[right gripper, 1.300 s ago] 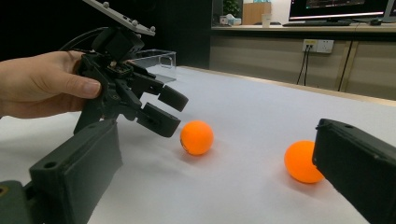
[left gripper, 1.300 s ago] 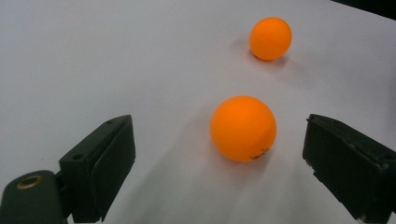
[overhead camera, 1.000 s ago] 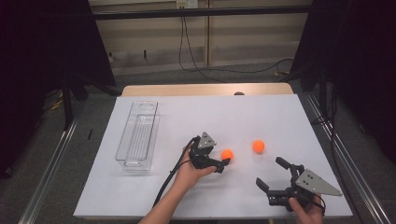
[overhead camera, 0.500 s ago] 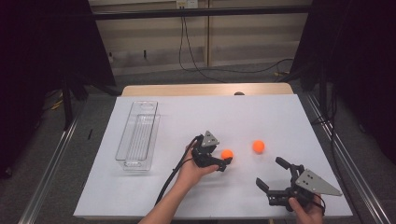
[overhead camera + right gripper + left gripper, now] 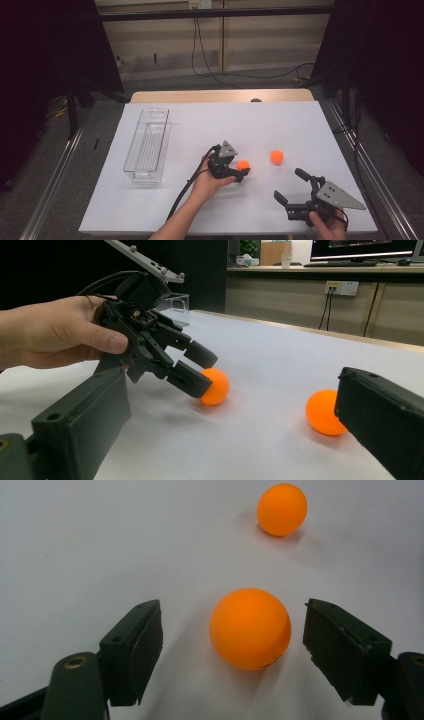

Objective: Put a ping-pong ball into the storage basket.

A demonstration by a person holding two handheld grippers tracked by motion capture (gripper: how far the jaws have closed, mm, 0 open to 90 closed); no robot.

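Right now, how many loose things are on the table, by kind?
Orange balls: 2, one between the open jaws of the left gripper, one lying free.
Clear plastic trays: 1.
Total: 3.

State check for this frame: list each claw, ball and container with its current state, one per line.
Left claw: open, jaws just been closing around the near ball, pads not touching it.
Near orange ball: on the table, between the jaws.
Far orange ball: on the table, free.
Right claw: open, nothing held.
Clear tray: upright.
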